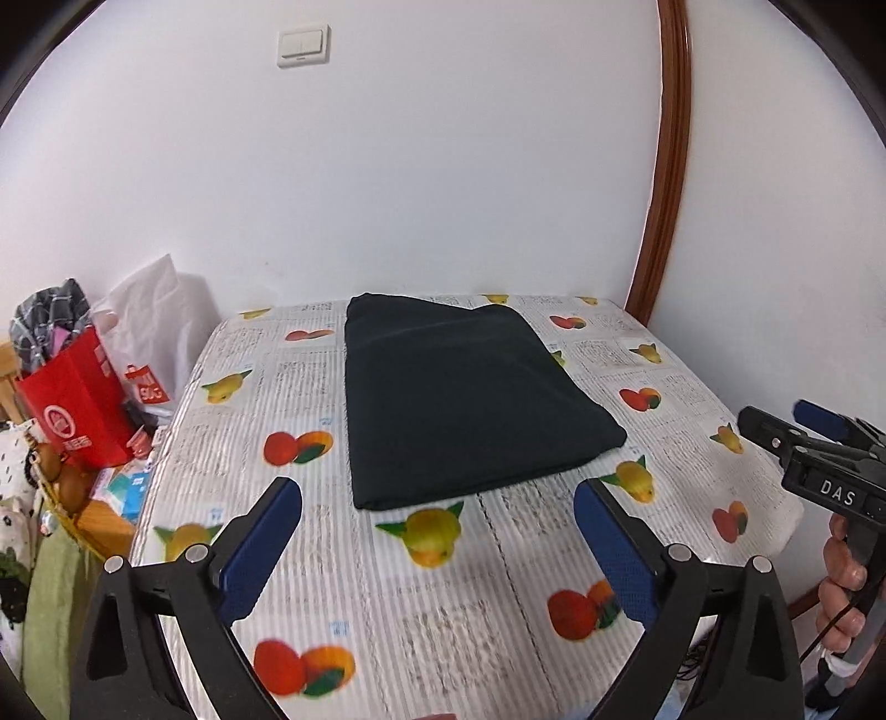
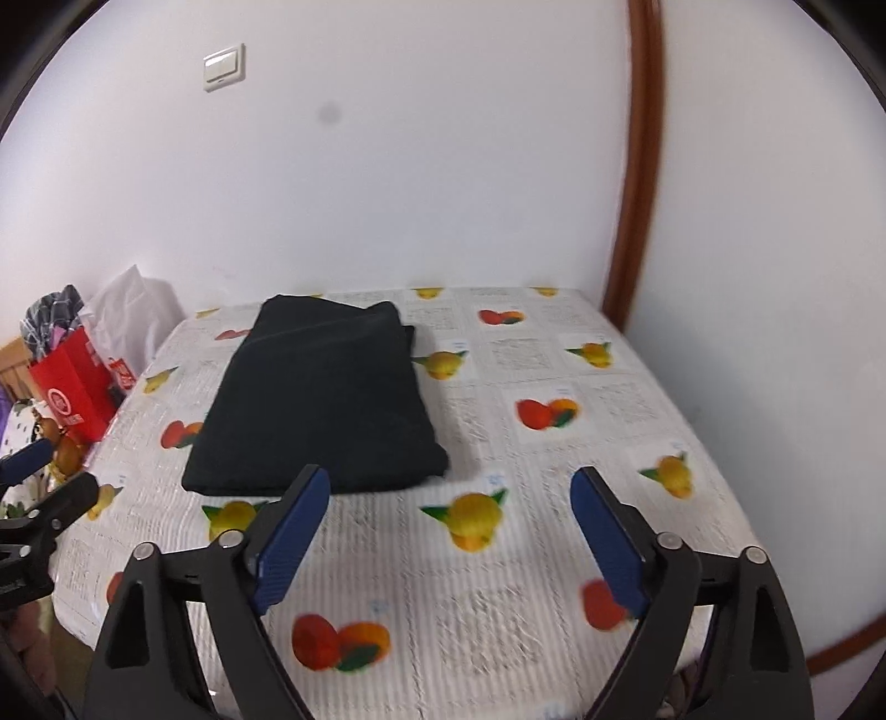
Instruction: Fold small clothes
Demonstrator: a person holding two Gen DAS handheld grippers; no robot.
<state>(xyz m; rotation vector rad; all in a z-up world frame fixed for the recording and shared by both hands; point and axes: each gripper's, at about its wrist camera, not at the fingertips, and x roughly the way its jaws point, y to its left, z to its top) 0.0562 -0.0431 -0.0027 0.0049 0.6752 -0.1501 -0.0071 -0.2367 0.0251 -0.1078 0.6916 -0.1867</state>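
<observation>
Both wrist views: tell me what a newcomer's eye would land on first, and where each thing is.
The dark folded garment stands out first, lying flat in the middle of the fruit-print tablecloth. Next come the blue-padded left gripper and right gripper, both open and empty, held short of the garment's near edge. A red paper bag sits off the table's left side, against the white wall.

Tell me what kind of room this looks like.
Probably a room in a home: a table with a fruit-print tablecloth against a white wall with a light switch, shopping bags crowded beside it, and a folded dark garment on top.
</observation>
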